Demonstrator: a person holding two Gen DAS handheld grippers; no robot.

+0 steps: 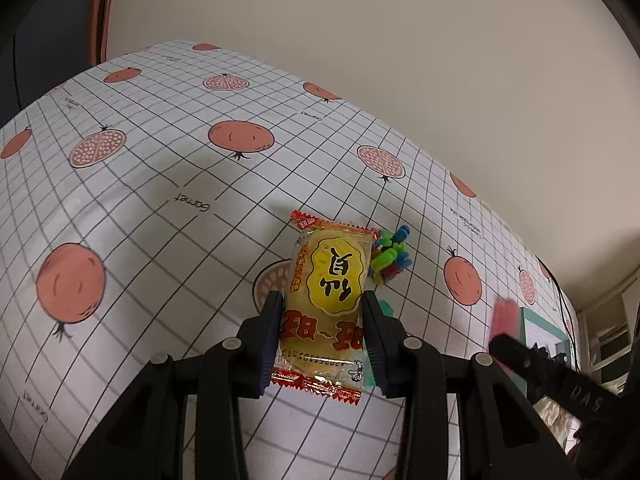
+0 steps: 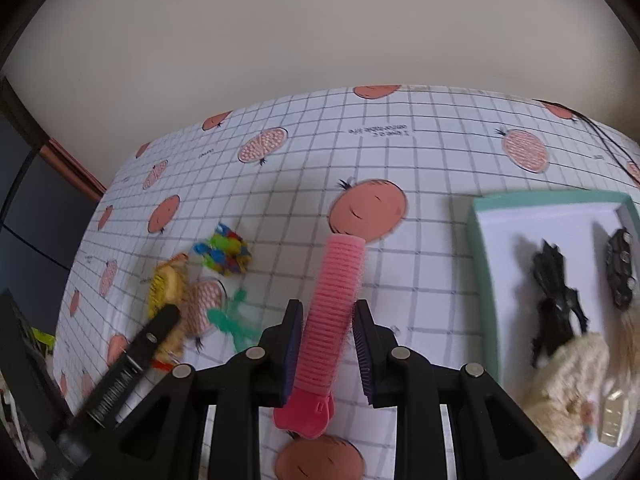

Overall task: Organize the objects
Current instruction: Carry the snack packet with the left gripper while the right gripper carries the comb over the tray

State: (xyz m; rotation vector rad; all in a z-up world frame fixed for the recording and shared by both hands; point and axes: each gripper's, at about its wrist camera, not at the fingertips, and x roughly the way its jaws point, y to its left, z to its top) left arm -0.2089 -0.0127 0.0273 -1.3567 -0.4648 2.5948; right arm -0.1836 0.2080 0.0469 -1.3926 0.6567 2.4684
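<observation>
Right claw (image 2: 326,354) is clamped on a pink hair roller (image 2: 334,312), gripped across its lower body; the roller's long axis runs straight ahead along the fingers, its ridged end pointing away from the claw and its clip end hanging back toward the wrist. The box (image 2: 482,276), teal-rimmed with a white floor, lies ahead and to the right of this claw, near but apart from the roller, and already holds dark objects and a cream fluffy item. Left claw (image 1: 322,326) is pinching a yellow snack packet (image 1: 326,304) across its width, packet's long axis likewise in line with the fingers. From the left claw the box (image 1: 522,320) lies well off to the right, beyond the right claw. Judgement: the right claw is nearer, so the roller needs a short rightward carry over the near rim. A bundle of coloured clips (image 2: 224,252) rests on the tablecloth (image 2: 420,152), ahead-left.
</observation>
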